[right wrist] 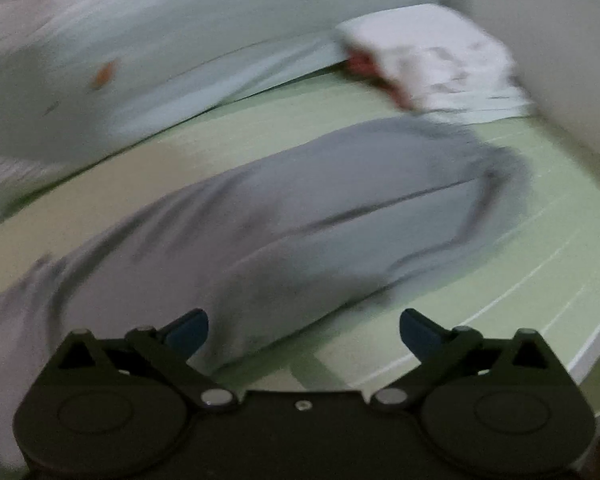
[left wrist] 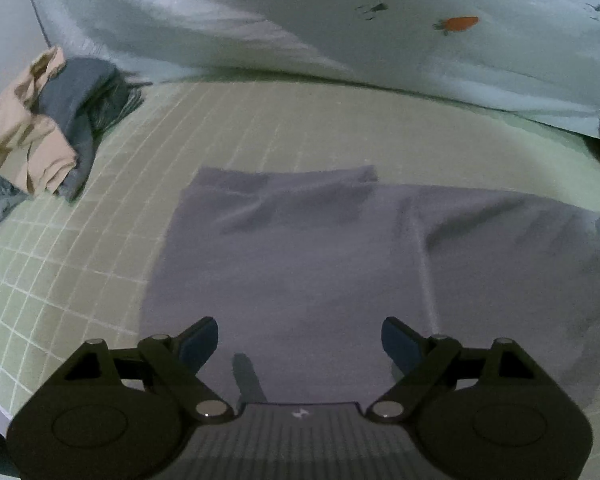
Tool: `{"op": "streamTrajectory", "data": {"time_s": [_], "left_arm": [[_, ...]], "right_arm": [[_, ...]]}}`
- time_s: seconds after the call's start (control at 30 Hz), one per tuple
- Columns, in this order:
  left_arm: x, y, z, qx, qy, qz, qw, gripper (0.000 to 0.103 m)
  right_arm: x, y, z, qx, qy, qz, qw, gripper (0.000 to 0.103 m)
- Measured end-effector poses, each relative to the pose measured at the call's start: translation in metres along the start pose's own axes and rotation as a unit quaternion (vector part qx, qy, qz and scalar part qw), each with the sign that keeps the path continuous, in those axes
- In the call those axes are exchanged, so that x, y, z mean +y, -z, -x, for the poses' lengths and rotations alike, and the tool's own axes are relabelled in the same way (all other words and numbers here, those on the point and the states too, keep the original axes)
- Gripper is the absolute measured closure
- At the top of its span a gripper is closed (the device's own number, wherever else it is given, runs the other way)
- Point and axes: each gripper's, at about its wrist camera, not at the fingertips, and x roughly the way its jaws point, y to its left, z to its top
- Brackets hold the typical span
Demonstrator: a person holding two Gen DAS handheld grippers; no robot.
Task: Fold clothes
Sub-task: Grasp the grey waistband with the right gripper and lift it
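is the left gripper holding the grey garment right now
No, the left gripper stands open above the grey garment, with nothing pinched between its fingers.

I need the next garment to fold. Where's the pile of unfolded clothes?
In the left wrist view, the pile sits at the far left on the green mat, left of the grey garment.

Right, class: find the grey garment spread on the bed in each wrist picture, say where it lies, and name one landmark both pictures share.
Left wrist view: the grey garment fills the centre and right, lying flat on the green checked sheet.
Right wrist view: the grey garment runs diagonally from lower left to upper right; the picture is blurred.
Shared landmark: the pale quilt with an orange carrot print behind the garment.
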Motion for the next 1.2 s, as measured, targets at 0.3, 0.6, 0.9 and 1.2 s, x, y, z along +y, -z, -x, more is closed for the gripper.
{"op": "streamTrajectory", "data": {"time_s": [0.3, 0.6, 0.9, 1.2], "left_arm": [[-0.044, 0.012, 0.011, -0.009, -0.040, 0.025, 0.9988, 0.013], [-0.056, 0.026, 0.016, 0.015, -0.071, 0.056, 0.9958, 0.013], [-0.050, 0.015, 0.014, 0.006, -0.076, 0.064, 0.9950, 0.013], [-0.006, 0.007, 0.005, -0.005, -0.077, 0.081, 0.9937, 0.013]], "right_arm": [[-0.111, -0.060, -0.075, 0.008, 0.070, -0.014, 0.997, 0.000], [-0.169, -0.093, -0.122, 0.022, 0.051, -0.069, 0.996, 0.000], [-0.170, -0.096, -0.127, 0.018, 0.028, -0.055, 0.998, 0.042], [-0.147, -0.118, -0.094, -0.045, 0.049, 0.006, 0.998, 0.084]]}}
